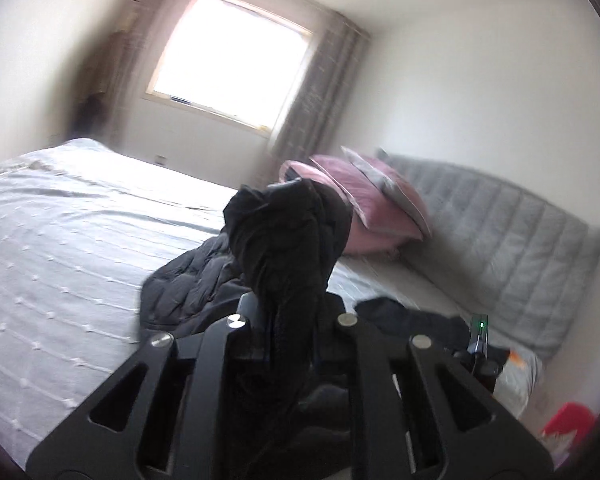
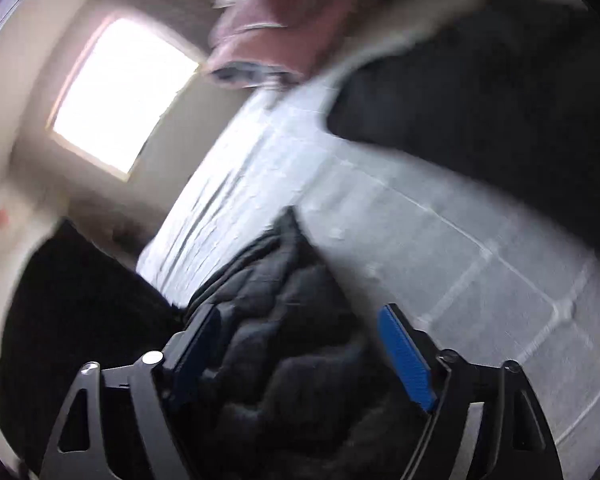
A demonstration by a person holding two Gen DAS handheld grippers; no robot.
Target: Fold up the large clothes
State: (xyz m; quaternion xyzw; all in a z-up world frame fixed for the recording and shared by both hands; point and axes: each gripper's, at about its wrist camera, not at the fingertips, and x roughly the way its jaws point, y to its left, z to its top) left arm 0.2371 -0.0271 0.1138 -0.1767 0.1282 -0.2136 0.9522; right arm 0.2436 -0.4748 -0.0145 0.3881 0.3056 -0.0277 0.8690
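Note:
My left gripper (image 1: pixel 290 312) is shut on a bunched fold of a black garment (image 1: pixel 288 232), which rises in a lump above the fingers. A black quilted jacket (image 1: pixel 192 280) lies on the bed behind it. In the right wrist view my right gripper (image 2: pixel 300 340) is open, its blue pads (image 2: pixel 406 354) spread around the black quilted jacket (image 2: pixel 276 304), which lies between the fingers. That view is blurred.
The bed has a pale grey-white bedspread (image 1: pixel 60 232). Pink pillows (image 1: pixel 364 204) lean on a grey padded headboard (image 1: pixel 512 240). Another dark cloth (image 2: pixel 480 92) lies on the bed farther off. A bright window (image 1: pixel 232 68) with curtains is behind. A red object (image 1: pixel 568 424) is at lower right.

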